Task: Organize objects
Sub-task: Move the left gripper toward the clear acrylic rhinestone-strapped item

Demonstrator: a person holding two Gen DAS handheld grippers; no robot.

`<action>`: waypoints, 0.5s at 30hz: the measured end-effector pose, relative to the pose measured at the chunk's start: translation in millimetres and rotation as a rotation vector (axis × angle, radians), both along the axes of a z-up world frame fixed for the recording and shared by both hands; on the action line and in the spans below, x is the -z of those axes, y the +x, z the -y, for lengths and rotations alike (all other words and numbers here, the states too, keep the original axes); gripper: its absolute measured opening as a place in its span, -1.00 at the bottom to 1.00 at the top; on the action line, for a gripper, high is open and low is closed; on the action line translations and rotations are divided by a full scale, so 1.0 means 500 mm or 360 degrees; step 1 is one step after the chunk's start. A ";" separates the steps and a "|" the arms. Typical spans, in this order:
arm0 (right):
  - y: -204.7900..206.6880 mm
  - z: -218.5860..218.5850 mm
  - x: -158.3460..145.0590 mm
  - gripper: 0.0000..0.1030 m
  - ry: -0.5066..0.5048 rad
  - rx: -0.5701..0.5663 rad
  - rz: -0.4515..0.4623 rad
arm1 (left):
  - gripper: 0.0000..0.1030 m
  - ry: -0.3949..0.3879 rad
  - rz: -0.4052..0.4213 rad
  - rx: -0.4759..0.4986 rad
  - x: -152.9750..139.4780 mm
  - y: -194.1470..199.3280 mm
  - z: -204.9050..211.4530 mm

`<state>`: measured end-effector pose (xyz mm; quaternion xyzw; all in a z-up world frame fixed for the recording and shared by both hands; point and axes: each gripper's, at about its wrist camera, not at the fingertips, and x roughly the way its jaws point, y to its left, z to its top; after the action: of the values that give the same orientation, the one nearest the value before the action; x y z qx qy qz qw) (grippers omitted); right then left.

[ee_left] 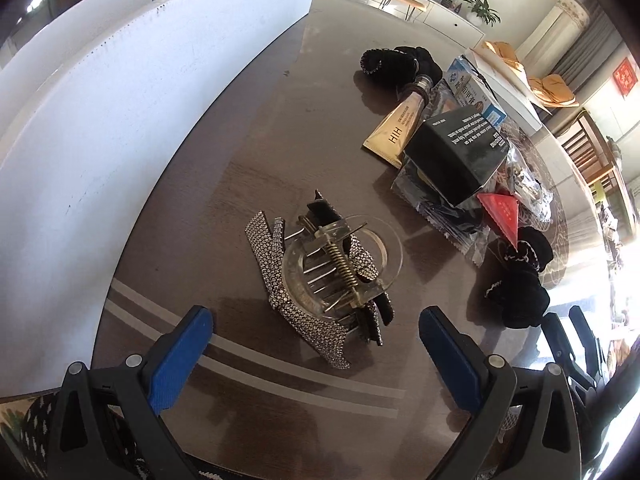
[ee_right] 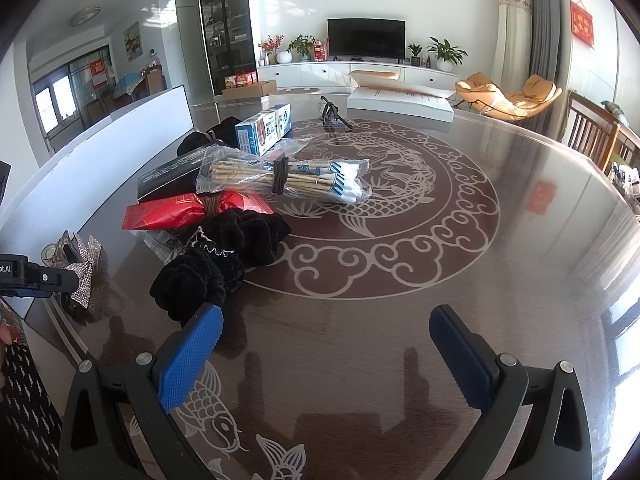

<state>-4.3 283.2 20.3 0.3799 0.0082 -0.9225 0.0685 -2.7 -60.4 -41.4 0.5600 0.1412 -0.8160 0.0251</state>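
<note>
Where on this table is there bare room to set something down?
Bare: the patterned centre of the table, right of the chopstick bundle, and the strip between the white board and the rhinestone hair clip. Crowded: boxes, packets and black scrunchies.

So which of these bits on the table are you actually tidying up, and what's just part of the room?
To tidy, likely:
rhinestone hair clip
black scrunchies
gold tube
black box
bundled chopsticks
red packet
blue-and-white boxes

Just lying about:
television
potted plants
lounge chair
wooden chair

Both claws, left and right, are open and empty.
</note>
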 end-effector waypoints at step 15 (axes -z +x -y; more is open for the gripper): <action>-0.003 0.004 0.004 1.00 0.0021 -0.0006 0.0019 | 1.00 -0.0347 -0.0089 -0.0018 0.021 -0.037 -0.045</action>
<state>-5.9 281.3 18.4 0.3858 0.0146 -0.9200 0.0677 -21.4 -37.7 -52.0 0.5301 0.0555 -0.8417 0.0864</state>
